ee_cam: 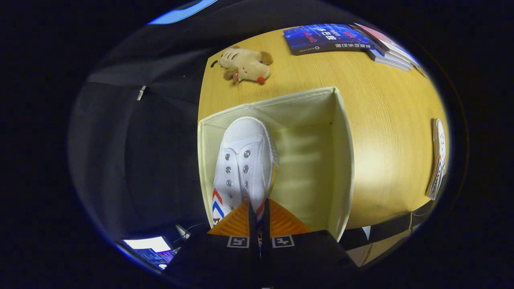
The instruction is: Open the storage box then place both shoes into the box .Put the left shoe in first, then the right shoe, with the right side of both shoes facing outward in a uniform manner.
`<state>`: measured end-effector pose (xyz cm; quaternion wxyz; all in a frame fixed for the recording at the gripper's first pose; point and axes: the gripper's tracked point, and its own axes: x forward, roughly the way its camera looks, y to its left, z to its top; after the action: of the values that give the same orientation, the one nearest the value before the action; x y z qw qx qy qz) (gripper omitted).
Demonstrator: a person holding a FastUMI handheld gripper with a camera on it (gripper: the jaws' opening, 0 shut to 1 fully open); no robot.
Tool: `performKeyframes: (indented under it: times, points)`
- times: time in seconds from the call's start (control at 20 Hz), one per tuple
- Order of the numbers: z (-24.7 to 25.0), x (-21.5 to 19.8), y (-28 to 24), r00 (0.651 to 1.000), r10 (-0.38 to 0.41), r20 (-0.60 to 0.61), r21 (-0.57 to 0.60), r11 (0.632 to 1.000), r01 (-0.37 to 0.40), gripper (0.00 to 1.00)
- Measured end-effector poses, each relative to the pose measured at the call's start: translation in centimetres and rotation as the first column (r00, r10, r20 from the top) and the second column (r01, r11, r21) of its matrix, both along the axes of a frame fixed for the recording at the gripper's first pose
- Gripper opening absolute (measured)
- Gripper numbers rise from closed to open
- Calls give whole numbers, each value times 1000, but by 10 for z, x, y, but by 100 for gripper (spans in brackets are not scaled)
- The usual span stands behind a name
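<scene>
— Canvas, by the look of it: the shoe [245, 160] is white cloth with metal eyelets, a rounded rubber toe and red-and-blue chevrons on its side. It should be light, soft in the upper and stiff only at the sole.

— Where does the gripper [257, 210] hold it?

— At the heel end. The fingers are nearly closed on what seems to be the rim of the heel opening, though the contact itself is hard to make out this close. A thin cloth edge can fold or slip, so a firm pinch there looks wise.

— And where is the shoe?

— Hanging toe-forward over the open box [341, 160], along its left wall, just ahead of the fingers.

— What is the box like?

— Pale fabric, square, with thin walls that would likely give if bumped.

— The other shoe?

— That shoe [437, 160] lies on the smooth wood-grain table [381, 100], well to the right of the box. Beyond the box sit a plush toy [245, 64] and some books [345, 38].
</scene>
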<state>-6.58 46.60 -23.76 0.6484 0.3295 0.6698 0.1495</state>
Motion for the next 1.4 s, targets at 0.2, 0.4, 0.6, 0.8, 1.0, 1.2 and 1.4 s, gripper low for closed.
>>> performKeyframes:
  times: [0.2, 0.4, 0.6, 0.8, 1.0, 1.2, 1.4]
  points:
    - [-11, 4, 8, 1000, -5, 3, 9, 1000, 5, 6]
    - [-19, 8, 16, 1000, 2, 10, 25, 1000, -3, 6]
    - [-22, 9, 19, 999, 12, 38, 27, 1000, -13, 6]
    - [-26, 7, 24, 999, 0, 39, 37, 999, -2, 6]
    - [-21, 11, 33, 998, -6, 58, 97, 995, 1, 15]
    - [12, 14, 50, 996, 5, 94, 227, 974, -26, 41]
    - [47, 14, 33, 977, 39, 209, 283, 954, -99, 67]
